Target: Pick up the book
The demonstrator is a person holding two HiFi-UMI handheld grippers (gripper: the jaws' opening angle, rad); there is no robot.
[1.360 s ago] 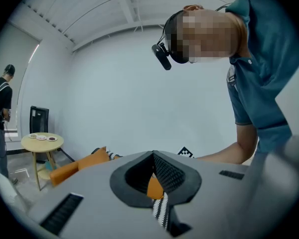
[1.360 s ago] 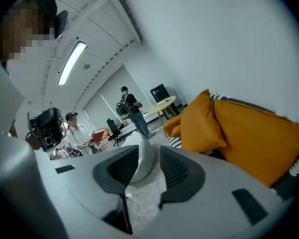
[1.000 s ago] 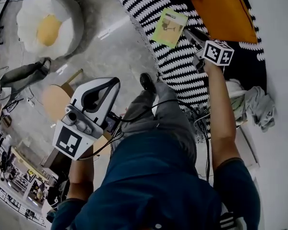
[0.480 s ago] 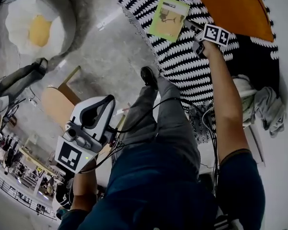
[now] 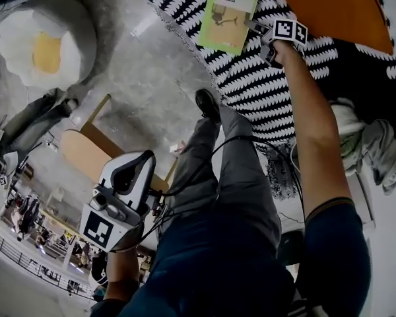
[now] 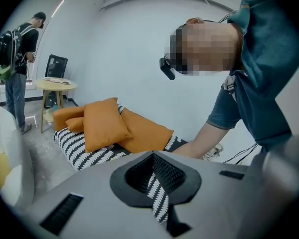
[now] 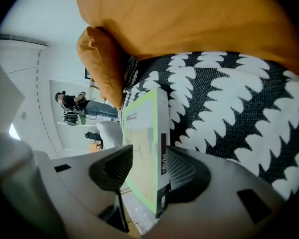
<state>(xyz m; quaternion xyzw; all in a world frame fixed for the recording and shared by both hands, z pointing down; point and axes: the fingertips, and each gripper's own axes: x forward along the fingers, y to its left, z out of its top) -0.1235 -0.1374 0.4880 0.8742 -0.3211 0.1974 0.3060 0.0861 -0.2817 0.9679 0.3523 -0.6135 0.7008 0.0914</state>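
The book, with a light green cover, lies flat on the black-and-white striped mattress. My right gripper reaches its right edge at arm's length. In the right gripper view the book stands edge-on between the jaws of the right gripper. The jaws have just been opening; a gap shows between one pad and the cover. My left gripper hangs by the person's left side over the floor, far from the book. Seen in its own view, the left gripper is shut on nothing.
Orange cushions lie just beyond the book on the mattress. A fried-egg-shaped cushion and a round wooden table stand on the concrete floor at left. Crumpled clothes and cables lie at right. A person with a backpack stands in the distance.
My right gripper has gone down toward the mattress and now has the book's edge between its jaws. The left gripper has sunk lower beside the person's body.
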